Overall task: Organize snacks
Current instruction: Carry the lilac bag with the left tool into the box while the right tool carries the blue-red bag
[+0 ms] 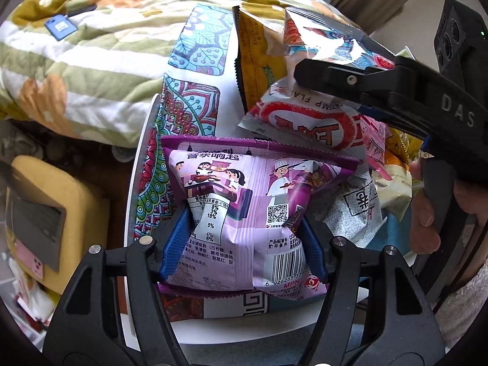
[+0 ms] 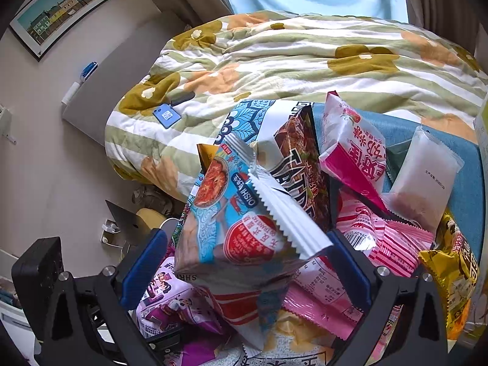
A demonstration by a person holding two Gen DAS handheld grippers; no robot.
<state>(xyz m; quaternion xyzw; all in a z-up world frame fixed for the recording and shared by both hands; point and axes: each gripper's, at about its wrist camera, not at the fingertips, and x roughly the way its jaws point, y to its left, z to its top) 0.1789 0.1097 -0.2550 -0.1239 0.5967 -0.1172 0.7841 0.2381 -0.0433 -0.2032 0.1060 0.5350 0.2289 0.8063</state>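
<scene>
My left gripper point(image 1: 245, 241) is shut on a purple snack bag point(image 1: 244, 213), its blue pads pinching the bag's middle above a white table point(image 1: 244, 329). My right gripper point(image 2: 244, 265) is shut on a blue and white shrimp snack bag point(image 2: 241, 228) and holds it over the snack pile; from the left wrist view it point(image 1: 344, 73) comes in from the right with that bag point(image 1: 329, 39). Under it lie a red and white shrimp flavour bag point(image 1: 305, 122), pink packets point(image 2: 381, 244), a dark bag point(image 2: 302, 164) and a yellow bag point(image 1: 256, 64). The purple bag also shows in the right wrist view point(image 2: 170, 299).
A patterned bag point(image 1: 189, 91) stands behind the snacks. A floral quilt point(image 2: 305, 58) covers the bed beyond, with a blue phone point(image 2: 166, 116) on it. A laptop on a yellow stool point(image 1: 39, 213) stands left. A blue cushion point(image 2: 466, 177) lies at the right.
</scene>
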